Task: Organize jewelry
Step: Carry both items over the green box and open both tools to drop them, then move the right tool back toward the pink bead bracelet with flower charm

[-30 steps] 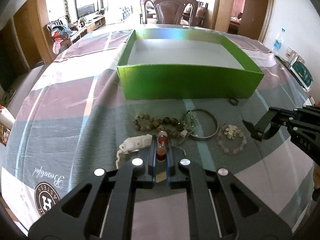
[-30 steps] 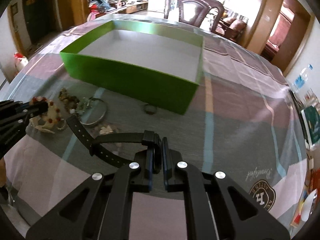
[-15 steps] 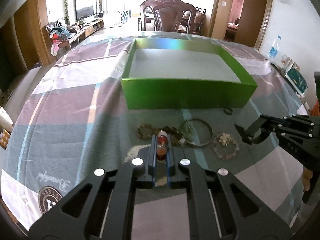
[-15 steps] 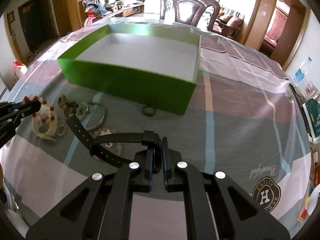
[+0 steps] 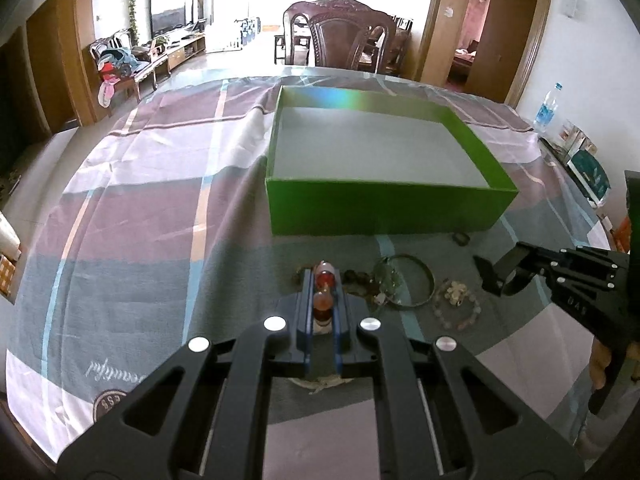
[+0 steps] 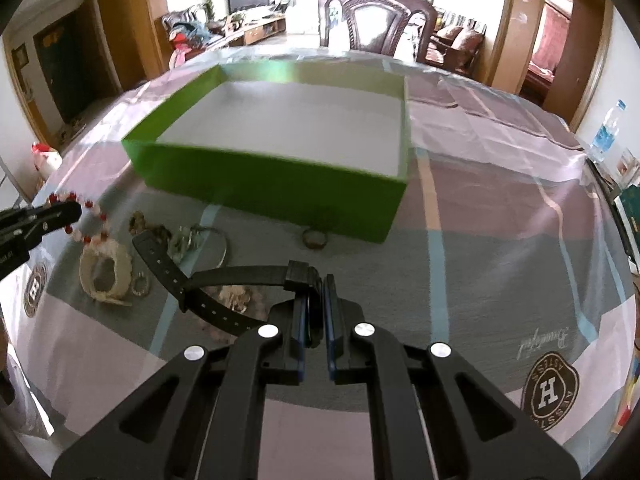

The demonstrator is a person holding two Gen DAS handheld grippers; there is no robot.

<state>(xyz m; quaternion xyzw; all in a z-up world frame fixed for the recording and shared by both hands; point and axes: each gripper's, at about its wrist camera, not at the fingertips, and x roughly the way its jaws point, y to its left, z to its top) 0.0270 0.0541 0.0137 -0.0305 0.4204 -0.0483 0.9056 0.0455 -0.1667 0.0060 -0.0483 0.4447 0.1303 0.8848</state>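
Observation:
My left gripper (image 5: 323,280) is shut on a bracelet of red and orange beads (image 5: 322,298), held above the checked tablecloth. From the right wrist view it shows at the left edge (image 6: 60,214), with the red-and-white beads (image 6: 90,220) dangling from it. My right gripper (image 6: 316,300) is shut on a black watch (image 6: 224,280) whose strap loops out to the left. In the left wrist view the right gripper (image 5: 504,276) hovers at the right. The green box (image 5: 384,208) (image 6: 272,184) lies open behind both, its white floor bare.
On the cloth before the box lie a silver bangle (image 5: 408,284), a pale bead bracelet (image 5: 456,308), dark wooden beads (image 5: 356,278), a small ring (image 6: 314,238) and a white bracelet (image 6: 106,276). A chair (image 5: 340,32) stands behind the table, a water bottle (image 5: 546,110) at its right edge.
My left gripper has lifted the red bead bracelet up off the table, and the jewelry below looks smaller. The right gripper keeps its hold on the watch and has barely shifted.

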